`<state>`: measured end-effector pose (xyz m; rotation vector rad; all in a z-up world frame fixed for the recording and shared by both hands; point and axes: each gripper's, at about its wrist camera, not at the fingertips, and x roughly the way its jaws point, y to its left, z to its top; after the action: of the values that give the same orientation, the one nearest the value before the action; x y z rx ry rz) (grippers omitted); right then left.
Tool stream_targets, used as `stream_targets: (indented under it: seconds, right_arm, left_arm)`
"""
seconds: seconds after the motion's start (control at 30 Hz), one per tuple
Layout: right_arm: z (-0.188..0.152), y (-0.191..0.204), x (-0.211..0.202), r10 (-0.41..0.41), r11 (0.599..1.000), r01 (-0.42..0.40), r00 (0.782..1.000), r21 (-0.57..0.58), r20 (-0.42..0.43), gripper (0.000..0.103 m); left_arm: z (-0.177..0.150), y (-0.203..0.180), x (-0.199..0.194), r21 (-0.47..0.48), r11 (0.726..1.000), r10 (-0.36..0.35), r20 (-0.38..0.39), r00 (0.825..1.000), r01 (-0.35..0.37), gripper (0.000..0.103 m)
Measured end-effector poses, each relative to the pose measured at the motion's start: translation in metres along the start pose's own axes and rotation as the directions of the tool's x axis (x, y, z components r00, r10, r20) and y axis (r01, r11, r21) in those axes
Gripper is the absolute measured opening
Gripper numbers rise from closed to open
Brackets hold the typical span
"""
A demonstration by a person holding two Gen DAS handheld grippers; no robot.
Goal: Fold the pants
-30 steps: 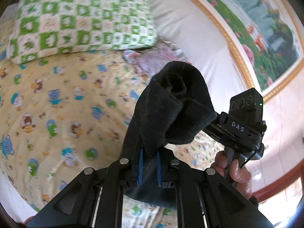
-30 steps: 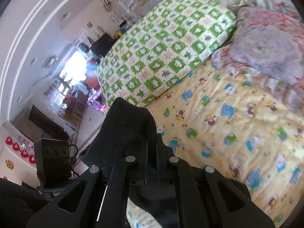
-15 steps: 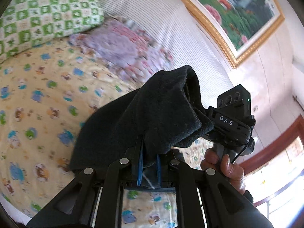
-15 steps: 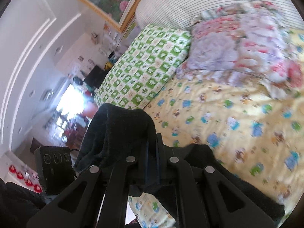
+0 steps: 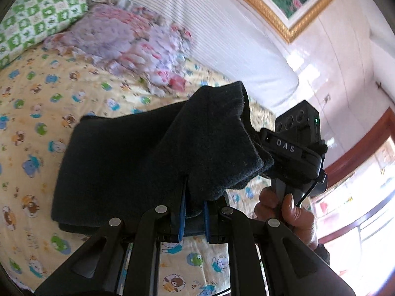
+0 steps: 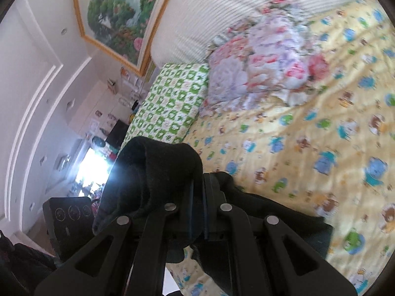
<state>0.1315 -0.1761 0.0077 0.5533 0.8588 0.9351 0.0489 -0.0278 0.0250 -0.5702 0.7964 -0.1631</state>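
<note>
Pants (image 5: 128,157) pinched by both grippers above the bedsheet (image 5: 32,103)
Left gripper (image 5: 194,209) and right gripper (image 6: 197,209) each clamp a dark fabric edge; lower folds rest on the sheet.

One pants (image 5: 118,162), two pillows (image 5: 42,17) (image 5: 118,34), one painting (image 6: 118,14).

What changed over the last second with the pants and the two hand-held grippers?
The dark pants went from hanging bunched above the bed to lying largely spread on the cartoon-print bedspread, and both cameras swung toward the headboard. Unchanged: the left hand-held gripper and the right hand-held gripper stay shut on the fabric's edge.
</note>
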Motion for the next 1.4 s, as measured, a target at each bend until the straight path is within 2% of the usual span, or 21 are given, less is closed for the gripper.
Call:
stream_targets:
  seconds: [0.27, 0.57, 0.77, 0.93, 1.1, 1.13, 1.17, 1.2, 1.23, 1.27, 1.3, 1.4]
  right_arm:
    - [-0.022, -0.044, -0.019, -0.025, 0.996, 0.021, 0.999, 0.085, 0.045, 0.007]
    - [-0.041, -0.075, -0.039, -0.063, 0.984, 0.043, 0.992, 0.172, 0.113, 0.005]
    - [-0.050, -0.075, -0.055, -0.103, 0.978, 0.072, 0.983, 0.197, 0.152, 0.006]
    - [-0.062, -0.065, -0.068, -0.154, 0.972, 0.116, 0.972, 0.206, 0.178, 0.006]
    - [-0.071, -0.051, -0.087, -0.197, 0.965, 0.147, 0.954, 0.218, 0.227, 0.007]
    - [-0.072, -0.048, -0.089, -0.202, 0.964, 0.151, 0.951, 0.218, 0.234, 0.008]
    - [-0.073, -0.043, -0.093, -0.210, 0.963, 0.159, 0.947, 0.216, 0.242, 0.014]
    - [-0.074, -0.037, -0.097, -0.225, 0.961, 0.172, 0.941, 0.214, 0.253, 0.028]
    - [-0.073, -0.032, -0.098, -0.234, 0.960, 0.182, 0.938, 0.211, 0.257, 0.039]
    - [-0.074, -0.026, -0.099, -0.244, 0.960, 0.194, 0.933, 0.203, 0.263, 0.056]
    - [-0.073, -0.018, -0.101, -0.250, 0.961, 0.204, 0.929, 0.187, 0.271, 0.059]
    - [-0.068, 0.008, -0.101, -0.256, 0.965, 0.225, 0.923, 0.136, 0.287, 0.059]
  left_arm:
    - [-0.017, -0.011, 0.037, 0.061, 0.998, 0.032, -0.081, 0.996, -0.027, 0.010]
    - [-0.025, -0.015, 0.051, 0.108, 0.993, 0.061, -0.078, 0.995, -0.052, 0.012]
    - [-0.029, -0.020, 0.046, 0.140, 0.989, 0.060, -0.073, 0.996, -0.050, 0.023]
    - [-0.031, -0.022, 0.042, 0.144, 0.989, 0.007, -0.095, 0.995, 0.007, 0.047]
    - [-0.034, -0.020, 0.033, 0.153, 0.988, -0.020, -0.108, 0.994, 0.036, 0.048]
    - [-0.034, -0.019, 0.031, 0.151, 0.988, -0.027, -0.112, 0.993, 0.044, 0.049]
    - [-0.034, -0.017, 0.027, 0.145, 0.988, -0.034, -0.114, 0.993, 0.050, 0.050]
    - [-0.034, -0.015, 0.023, 0.141, 0.988, -0.039, -0.114, 0.993, 0.055, 0.051]
    - [-0.034, -0.014, 0.020, 0.139, 0.988, -0.044, -0.113, 0.993, 0.060, 0.051]
    - [-0.034, -0.011, 0.015, 0.136, 0.989, -0.046, -0.109, 0.993, 0.060, 0.052]
    - [-0.033, -0.009, 0.010, 0.132, 0.989, -0.048, -0.101, 0.994, 0.061, 0.053]
    - [-0.029, 0.000, -0.006, 0.119, 0.992, -0.041, -0.072, 0.997, 0.049, 0.056]
